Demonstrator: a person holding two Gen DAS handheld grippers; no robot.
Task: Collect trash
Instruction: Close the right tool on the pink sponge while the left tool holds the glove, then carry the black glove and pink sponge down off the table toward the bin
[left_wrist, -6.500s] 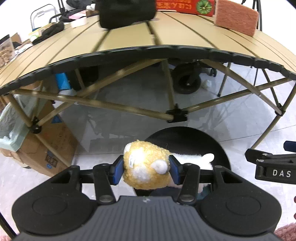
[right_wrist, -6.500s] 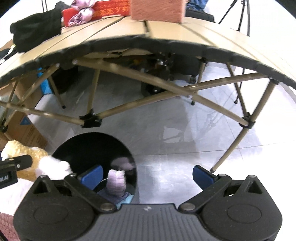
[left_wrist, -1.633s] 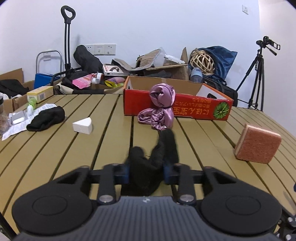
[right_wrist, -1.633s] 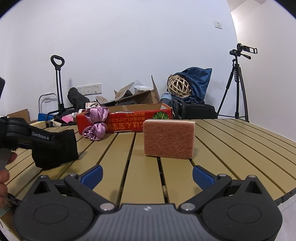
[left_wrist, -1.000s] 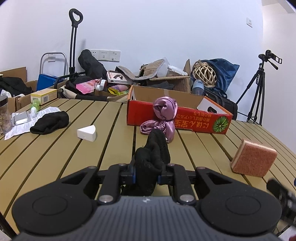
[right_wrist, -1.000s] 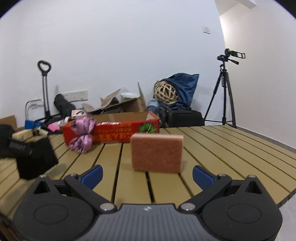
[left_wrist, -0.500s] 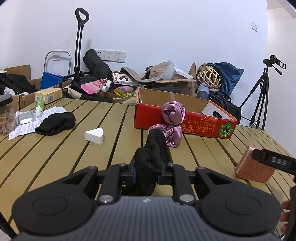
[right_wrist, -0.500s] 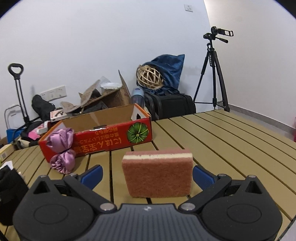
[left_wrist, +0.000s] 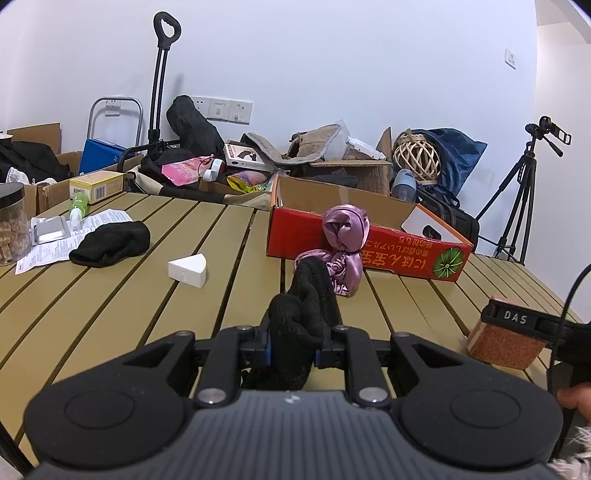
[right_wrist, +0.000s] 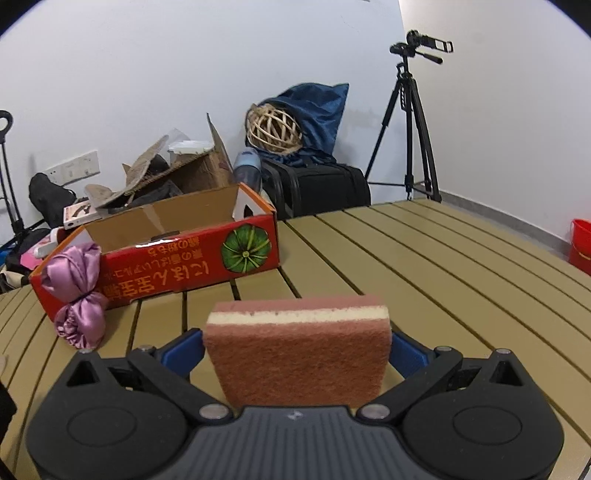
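Bright, even indoor light; soft shadows; sharp focus; strong fisheye bending, dark vignetted corners.

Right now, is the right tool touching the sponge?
Cannot tell. In the right wrist view the right tool brackets the sponge, blue pads right at both its ends, but no clear gap or squeeze shows.

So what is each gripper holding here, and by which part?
Left gripper pinches a black sock mid-bunch; right gripper brackets the sponge ends, grip unclear.
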